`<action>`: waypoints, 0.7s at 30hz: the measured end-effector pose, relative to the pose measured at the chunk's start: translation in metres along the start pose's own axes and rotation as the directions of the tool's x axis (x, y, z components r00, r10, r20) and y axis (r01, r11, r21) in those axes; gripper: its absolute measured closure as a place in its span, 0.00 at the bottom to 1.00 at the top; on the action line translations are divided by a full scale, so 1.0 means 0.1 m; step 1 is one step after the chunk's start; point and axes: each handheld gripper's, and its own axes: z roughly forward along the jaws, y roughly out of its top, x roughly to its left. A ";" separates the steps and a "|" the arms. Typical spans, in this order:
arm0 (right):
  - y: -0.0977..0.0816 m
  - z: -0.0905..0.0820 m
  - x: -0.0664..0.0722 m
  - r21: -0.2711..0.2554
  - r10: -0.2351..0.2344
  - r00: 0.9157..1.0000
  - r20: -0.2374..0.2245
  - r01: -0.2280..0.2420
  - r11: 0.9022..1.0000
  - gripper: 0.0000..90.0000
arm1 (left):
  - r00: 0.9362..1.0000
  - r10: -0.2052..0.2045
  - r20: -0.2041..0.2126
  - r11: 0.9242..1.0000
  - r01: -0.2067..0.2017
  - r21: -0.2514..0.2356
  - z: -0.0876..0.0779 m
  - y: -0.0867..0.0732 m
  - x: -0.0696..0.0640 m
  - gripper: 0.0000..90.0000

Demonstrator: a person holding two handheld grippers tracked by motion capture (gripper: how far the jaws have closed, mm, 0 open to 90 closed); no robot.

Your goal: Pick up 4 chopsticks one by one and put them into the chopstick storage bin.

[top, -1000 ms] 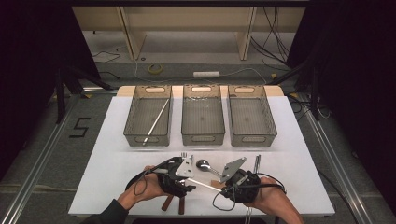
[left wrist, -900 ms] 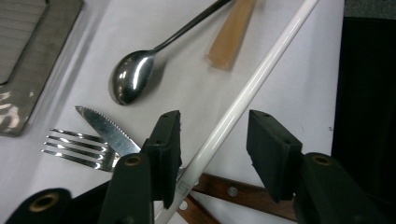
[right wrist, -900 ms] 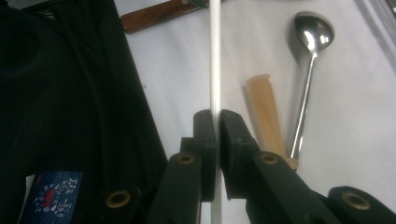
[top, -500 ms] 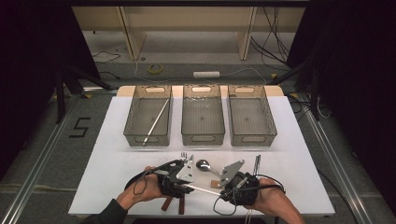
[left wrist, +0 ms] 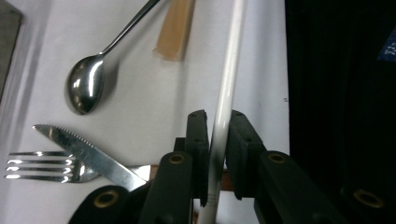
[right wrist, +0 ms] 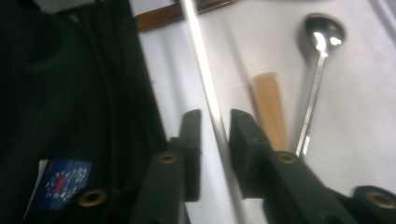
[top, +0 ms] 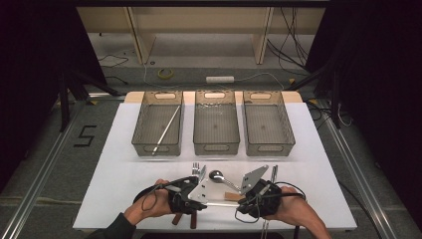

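A thin white rod spans between my two grippers at the table's near edge. My left gripper has just been closing and its pads now press on the rod; in the high view this gripper points right. My right gripper has just been opening, and the rod runs between its jaws with a gap on each side. Seen from above, the right gripper faces left.
A spoon, a fork, a serrated knife and a beige stick lie just beyond the grippers. Three grey bins stand in a row farther back; the left bin holds a rod.
Both hands stay in place at the near edge, with the rod still lying across between the grippers. The cutlery has not shifted.
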 end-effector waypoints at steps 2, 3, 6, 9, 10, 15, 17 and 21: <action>-0.01 -0.02 -0.03 -0.016 0.032 0.999 0.010 -0.032 0.999 0.78 | 1.000 0.002 0.008 1.000 -0.002 -0.003 0.00 0.01 -0.01 0.92; -0.02 -0.03 -0.05 -0.029 0.033 0.999 0.013 -0.033 0.999 0.75 | 1.000 -0.004 0.001 1.000 0.004 -0.004 -0.01 0.01 -0.01 0.92; -0.02 -0.08 -0.08 -0.067 0.079 0.997 0.025 -0.077 0.995 0.66 | 0.999 -0.041 -0.020 0.999 0.041 -0.008 -0.04 -0.02 0.03 0.92; -0.03 -0.16 -0.11 -0.138 0.120 0.992 0.039 -0.113 0.984 0.57 | 0.997 -0.070 -0.040 0.998 0.070 -0.010 -0.05 -0.05 0.07 0.92; -0.04 -0.18 -0.13 -0.155 0.131 0.990 0.047 -0.123 0.980 0.55 | 0.996 -0.083 -0.043 0.996 0.083 -0.015 -0.06 -0.06 0.09 0.92; -0.07 -0.23 -0.16 -0.220 0.196 0.973 0.121 -0.166 0.961 0.48 | 0.989 -0.127 -0.072 0.992 0.126 -0.019 -0.08 -0.09 0.14 0.92; -0.09 -0.25 -0.18 -0.259 0.219 0.964 0.150 -0.176 0.950 0.46 | 0.985 -0.148 -0.085 0.989 0.147 -0.023 -0.10 -0.11 0.16 0.92; -0.14 -0.30 -0.19 -0.313 0.260 0.949 0.176 -0.196 0.929 0.42 | 0.975 -0.196 -0.108 0.980 0.192 -0.046 -0.14 -0.15 0.21 0.92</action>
